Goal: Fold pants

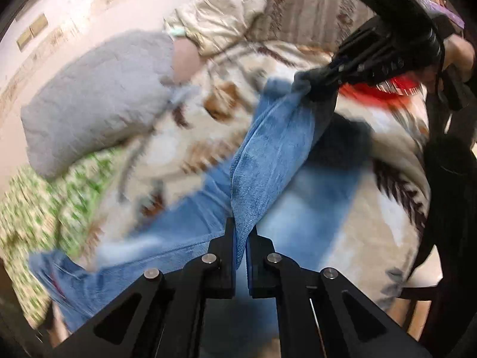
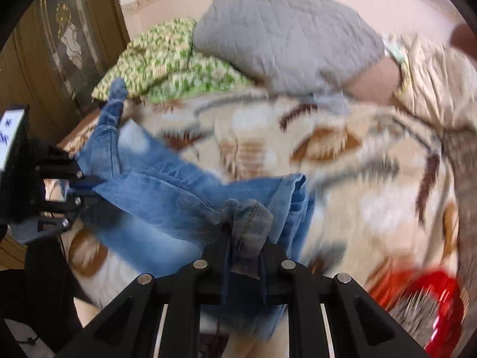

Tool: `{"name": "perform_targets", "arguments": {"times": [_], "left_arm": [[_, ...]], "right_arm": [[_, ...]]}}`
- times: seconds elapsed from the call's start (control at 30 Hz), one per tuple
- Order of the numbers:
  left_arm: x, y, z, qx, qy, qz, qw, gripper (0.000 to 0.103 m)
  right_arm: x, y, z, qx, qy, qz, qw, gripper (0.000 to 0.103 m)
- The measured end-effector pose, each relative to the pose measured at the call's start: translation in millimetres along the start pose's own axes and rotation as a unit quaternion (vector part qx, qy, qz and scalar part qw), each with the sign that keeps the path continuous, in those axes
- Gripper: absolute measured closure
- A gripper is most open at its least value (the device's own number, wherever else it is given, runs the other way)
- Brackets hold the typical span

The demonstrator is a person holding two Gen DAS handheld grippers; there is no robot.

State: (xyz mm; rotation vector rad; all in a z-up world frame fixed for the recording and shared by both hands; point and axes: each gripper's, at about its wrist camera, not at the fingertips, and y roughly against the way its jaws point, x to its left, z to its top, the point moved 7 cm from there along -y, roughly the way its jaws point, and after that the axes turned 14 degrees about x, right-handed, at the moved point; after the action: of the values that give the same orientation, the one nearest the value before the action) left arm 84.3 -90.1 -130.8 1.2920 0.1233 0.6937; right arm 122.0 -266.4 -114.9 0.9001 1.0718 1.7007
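Blue jeans hang stretched between my two grippers above a patterned bed blanket. My left gripper is shut on one edge of the denim. My right gripper is shut on a bunched grey-blue part of the jeans. In the left wrist view the right gripper shows at the upper right, clamped on the cloth. In the right wrist view the left gripper shows at the left, clamped on the cloth. A trouser leg trails toward the bed's far left.
A grey quilted pillow, a green patterned cushion and a cream pillow lie at the head of the bed. A red object sits on the blanket at the right. A wooden door stands at left.
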Motion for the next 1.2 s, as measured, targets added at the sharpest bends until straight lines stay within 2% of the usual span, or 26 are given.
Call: {"name": "perform_targets", "arguments": {"times": [0.1,0.2,0.23,0.27,0.3,0.33,0.37,0.4,0.47,0.5,0.63,0.7,0.77,0.83,0.9,1.0,1.07,1.2], "left_arm": [[-20.3,-26.7,-18.7,0.023,0.015,-0.009,0.9996,0.098],[-21.1,-52.7,-29.9,0.041,0.061,-0.031,0.9968,0.095],[-22.4,-52.7,-32.5,0.032,0.072,-0.034,0.9963,0.095],[-19.5,-50.7,-32.7,0.027,0.088,-0.043,0.9948,0.093],[-18.4,-49.0,-32.3,0.028,0.095,-0.050,0.9938,0.080],[-16.9,-44.6,-32.7,0.033,0.104,-0.062,0.9921,0.052],[-14.2,-40.1,-33.8,0.035,0.111,-0.062,0.9912,0.037],[-11.4,-31.5,-34.7,0.028,0.120,-0.064,0.9904,0.017],[-4.0,-0.9,-35.4,-0.021,0.133,-0.080,0.9876,0.016],[-4.3,6.1,-35.9,-0.030,0.138,-0.079,0.9868,0.016],[26.0,29.6,-34.0,-0.048,0.173,-0.084,0.9802,0.015],[45.1,32.1,-33.0,-0.052,0.191,-0.092,0.9759,0.015],[58.5,27.4,-22.5,-0.038,0.197,-0.112,0.9732,0.013],[64.9,23.4,-6.0,-0.034,0.196,-0.135,0.9708,0.013],[55.7,22.7,22.3,-0.037,0.157,-0.180,0.9703,0.013],[38.6,13.1,67.2,-0.034,0.110,-0.210,0.9710,0.013],[25.4,-4.0,97.5,-0.005,0.096,-0.232,0.9680,0.013],[0.8,-37.2,142.6,0.045,0.071,-0.241,0.9670,0.013]], "right_arm": [[-0.4,-20.4,-24.7,0.032,-0.022,0.014,0.999,0.086],[-2.0,-40.6,-37.8,0.055,-0.039,0.017,0.998,0.085],[-5.6,-45.1,-41.2,0.060,-0.054,0.021,0.997,0.083],[-9.2,-46.3,-44.4,0.063,-0.069,0.023,0.995,0.077],[-12.1,-44.8,-46.0,0.065,-0.084,0.027,0.994,0.072],[-13.7,-39.4,-47.5,0.061,-0.095,0.030,0.993,0.068],[-15.3,-31.7,-48.3,0.053,-0.100,0.027,0.993,0.047],[-16.6,-21.6,-49.1,0.041,-0.103,0.019,0.994,0.026],[-16.6,6.0,-49.5,-0.003,-0.105,0.014,0.994,0.023],[-15.6,16.2,-50.2,-0.015,-0.105,0.018,0.994,0.023],[-16.9,31.8,-53.6,-0.037,-0.122,0.022,0.992,0.023],[-13.8,30.2,-60.1,-0.036,-0.139,0.039,0.989,0.023],[-10.8,22.9,-63.4,-0.027,-0.165,0.052,0.985,0.023],[-6.4,14.0,-70.2,-0.025,-0.200,0.082,0.976,0.023],[-1.9,7.3,-74.6,-0.030,-0.231,0.109,0.966,0.023],[5.7,4.8,-80.6,-0.057,-0.267,0.117,0.955,0.023],[7.7,1.0,-85.1,-0.070,-0.298,0.116,0.945,0.024],[6.3,-3.8,-90.4,-0.098,-0.350,0.134,0.922,0.026]]}}
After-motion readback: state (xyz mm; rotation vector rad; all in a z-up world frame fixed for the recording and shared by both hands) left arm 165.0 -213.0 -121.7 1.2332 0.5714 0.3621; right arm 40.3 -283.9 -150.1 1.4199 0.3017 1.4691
